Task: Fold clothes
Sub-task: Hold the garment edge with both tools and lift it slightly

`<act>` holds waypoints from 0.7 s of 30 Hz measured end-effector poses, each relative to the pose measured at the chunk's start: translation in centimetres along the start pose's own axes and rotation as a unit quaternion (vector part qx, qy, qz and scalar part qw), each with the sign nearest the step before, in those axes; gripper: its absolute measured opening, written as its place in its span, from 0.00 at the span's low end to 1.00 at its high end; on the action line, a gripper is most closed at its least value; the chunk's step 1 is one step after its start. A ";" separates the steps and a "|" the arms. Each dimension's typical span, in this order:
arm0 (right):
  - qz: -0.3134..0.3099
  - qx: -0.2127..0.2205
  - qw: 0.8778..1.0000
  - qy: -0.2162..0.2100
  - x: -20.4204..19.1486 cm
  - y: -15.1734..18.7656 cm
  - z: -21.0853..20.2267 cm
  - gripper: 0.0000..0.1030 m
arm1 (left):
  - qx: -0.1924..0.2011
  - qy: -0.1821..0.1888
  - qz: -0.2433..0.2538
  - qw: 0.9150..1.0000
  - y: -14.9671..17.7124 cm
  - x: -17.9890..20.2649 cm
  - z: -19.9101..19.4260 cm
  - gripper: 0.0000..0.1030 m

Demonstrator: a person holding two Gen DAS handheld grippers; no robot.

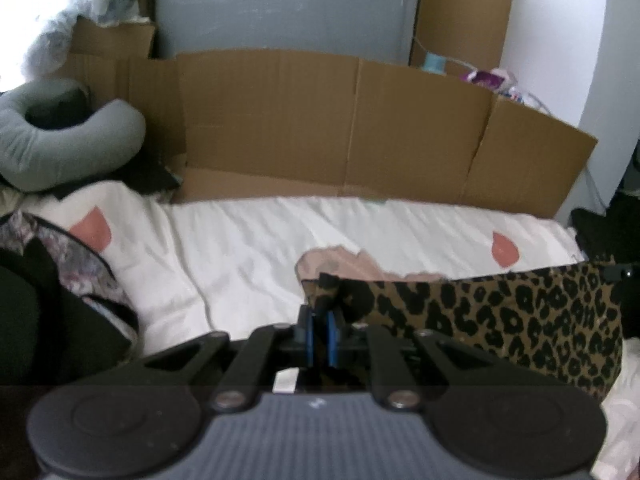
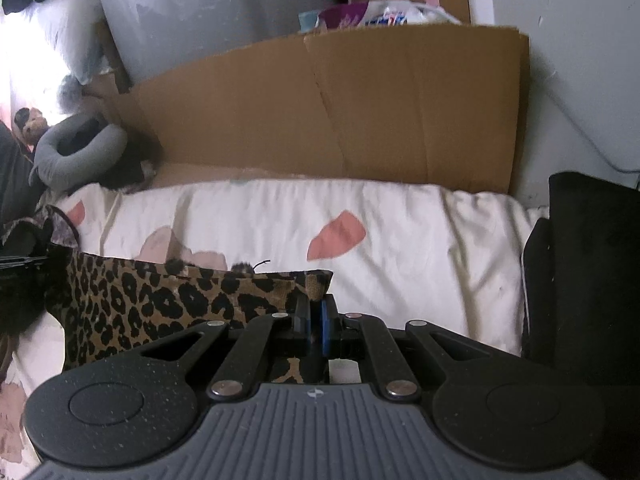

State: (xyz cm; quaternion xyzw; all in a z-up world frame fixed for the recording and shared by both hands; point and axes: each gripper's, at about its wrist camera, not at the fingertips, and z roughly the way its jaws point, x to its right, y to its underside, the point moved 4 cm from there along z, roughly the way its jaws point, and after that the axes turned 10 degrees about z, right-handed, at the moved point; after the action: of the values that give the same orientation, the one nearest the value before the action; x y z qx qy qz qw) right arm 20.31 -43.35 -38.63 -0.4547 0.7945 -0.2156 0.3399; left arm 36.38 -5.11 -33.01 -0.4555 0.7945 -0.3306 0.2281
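Leopard-print garment [image 1: 500, 320] is what I'm working on, and right now it's hanging between my two tongs just above the bed. Left tongs [image 1: 321, 326] are clamped down on its left top corner, right tongs [image 2: 315, 322] are pinched on the right top corner [image 2: 316, 284], so the top edge runs fairly taut between them and the rest drapes down toward the white sheet with pink petal shapes [image 1: 248, 248]. Grabbing both corners like this makes sense to me: it lets the fabric hang flat so I can lay it out square before folding. Both pairs of blue pads look fully squeezed on cloth, no gap that I can see. There's a cardboard sheet [image 1: 340, 128] propped along the far side of the bed and a grey neck pillow [image 1: 68, 140] off to the left, both well out of the way. My guess is the fold itself hasn't started yet.
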 end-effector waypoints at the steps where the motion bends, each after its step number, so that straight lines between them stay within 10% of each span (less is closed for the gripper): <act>1: 0.001 0.003 1.000 0.000 -0.1 -0.2 -0.1 0.02 | 0.004 -0.001 0.001 1.000 -0.3 0.0 -0.2 0.07; 21: 0.013 -0.053 0.998 0.019 1.4 -0.5 6.3 0.02 | -0.068 0.001 0.012 0.998 1.8 -0.5 7.7 0.07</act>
State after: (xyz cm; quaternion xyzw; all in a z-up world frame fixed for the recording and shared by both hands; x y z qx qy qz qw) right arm 24.79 -45.01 -43.02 -0.4577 0.8171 -0.1775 0.3023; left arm 40.71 -6.43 -39.53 -0.4603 0.8208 -0.2734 0.1993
